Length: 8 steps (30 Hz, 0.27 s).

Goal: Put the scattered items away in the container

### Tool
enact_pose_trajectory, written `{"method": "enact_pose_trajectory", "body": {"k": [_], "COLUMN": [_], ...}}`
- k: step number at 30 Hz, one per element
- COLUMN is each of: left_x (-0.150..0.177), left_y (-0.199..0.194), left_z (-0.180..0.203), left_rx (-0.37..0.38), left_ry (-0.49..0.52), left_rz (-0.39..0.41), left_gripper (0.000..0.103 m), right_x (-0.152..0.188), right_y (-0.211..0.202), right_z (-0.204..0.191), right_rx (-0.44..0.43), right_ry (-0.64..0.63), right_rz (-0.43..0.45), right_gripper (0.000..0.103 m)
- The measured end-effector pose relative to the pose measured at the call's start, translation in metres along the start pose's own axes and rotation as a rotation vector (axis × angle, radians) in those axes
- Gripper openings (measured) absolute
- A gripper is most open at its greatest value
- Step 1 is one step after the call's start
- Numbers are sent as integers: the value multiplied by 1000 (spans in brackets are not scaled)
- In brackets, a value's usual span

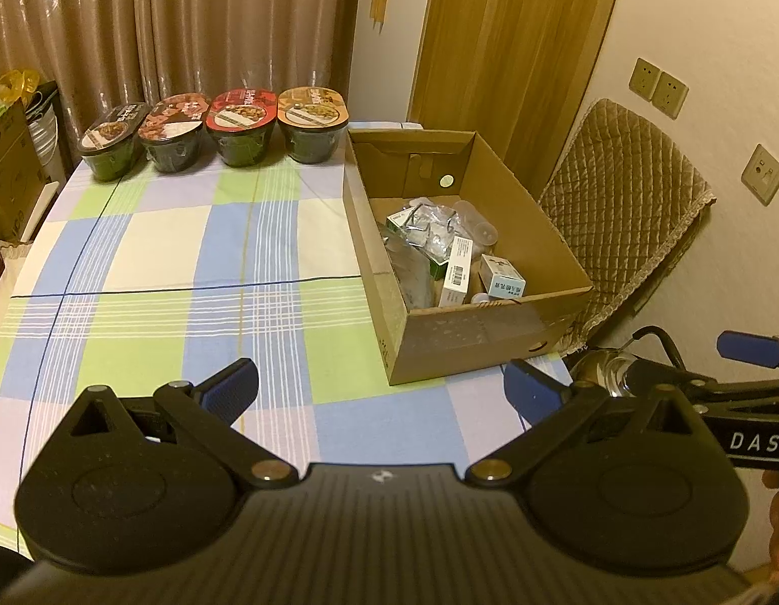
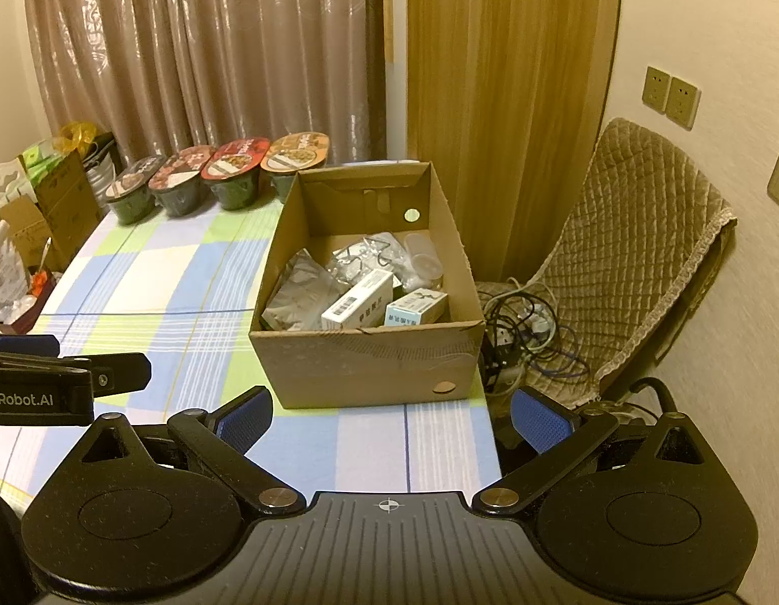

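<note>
Items (image 2: 359,297) in box (image 2: 364,368), tools apparently empty

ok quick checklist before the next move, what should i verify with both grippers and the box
1. Left gripper open and empty: ok.
2. Right gripper open and empty: ok.
3. Cardboard box upright on the table, top open: ok.
4. Room left in the box above the cartons and bags: ok.
5. Four meal bowls along the far edge not yet in the box: not ok.
6. Whether the bowls count as scattered items: cannot tell.
</note>
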State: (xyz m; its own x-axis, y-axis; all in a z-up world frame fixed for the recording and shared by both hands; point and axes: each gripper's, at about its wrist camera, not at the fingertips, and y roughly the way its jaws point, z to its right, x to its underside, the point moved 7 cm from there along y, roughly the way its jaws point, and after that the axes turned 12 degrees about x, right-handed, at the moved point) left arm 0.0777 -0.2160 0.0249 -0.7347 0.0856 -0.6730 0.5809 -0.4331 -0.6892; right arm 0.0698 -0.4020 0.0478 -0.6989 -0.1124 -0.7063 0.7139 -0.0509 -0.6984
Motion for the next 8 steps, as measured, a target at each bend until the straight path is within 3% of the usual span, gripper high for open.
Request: {"method": "enact_pose_trajectory", "body": {"k": [8], "left_x": [1], "left_y": [1], "left_z": [4], "left_rx": [8], "left_ry": [22], "left_rz": [17], "left_gripper": [102], "right_x": [2], "right_y": [3], "right_z": [2], "right_rx": [1], "right_ry": [0], "right_rz": [-5], "right_gripper": [103]}}
